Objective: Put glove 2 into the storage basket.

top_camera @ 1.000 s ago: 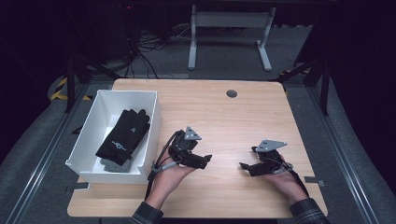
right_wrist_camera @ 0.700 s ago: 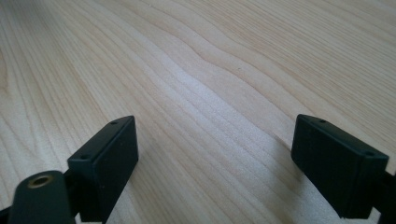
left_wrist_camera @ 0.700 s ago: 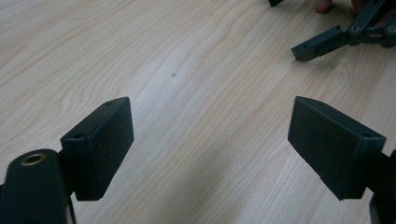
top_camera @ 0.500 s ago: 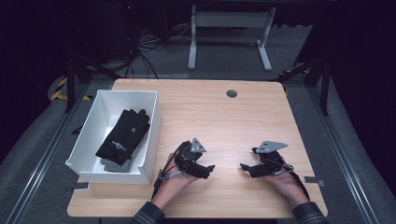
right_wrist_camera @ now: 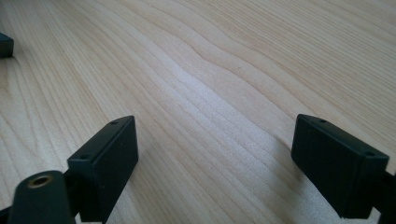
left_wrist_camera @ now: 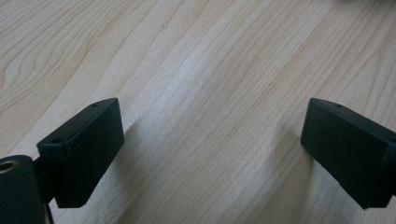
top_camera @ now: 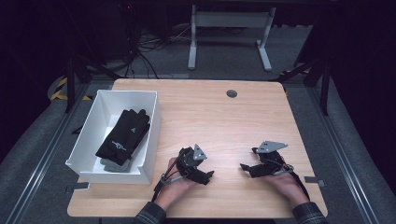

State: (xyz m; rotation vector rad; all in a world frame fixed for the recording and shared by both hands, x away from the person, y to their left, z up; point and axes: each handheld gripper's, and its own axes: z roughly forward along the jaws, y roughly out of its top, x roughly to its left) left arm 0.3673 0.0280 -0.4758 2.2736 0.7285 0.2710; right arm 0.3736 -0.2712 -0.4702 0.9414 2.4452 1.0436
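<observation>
1. Both claws rest low on the table, empty: my left gripper (top_camera: pixel 208 175) has just been opening its jaws, nothing between them, and my right gripper (top_camera: pixel 243 167) stands apart too.
2. Black gloves (top_camera: pixel 124 136) lie in the white bin (top_camera: pixel 150 135), up and to the left of my left gripper, long axis running along the bin's length.
3. My left hand is nearer the bin; I judge it would make any reach.
4. Beyond the bin, the wooden table (top_camera: pixel 224 121) is bare, with a dark floor around it.
</observation>
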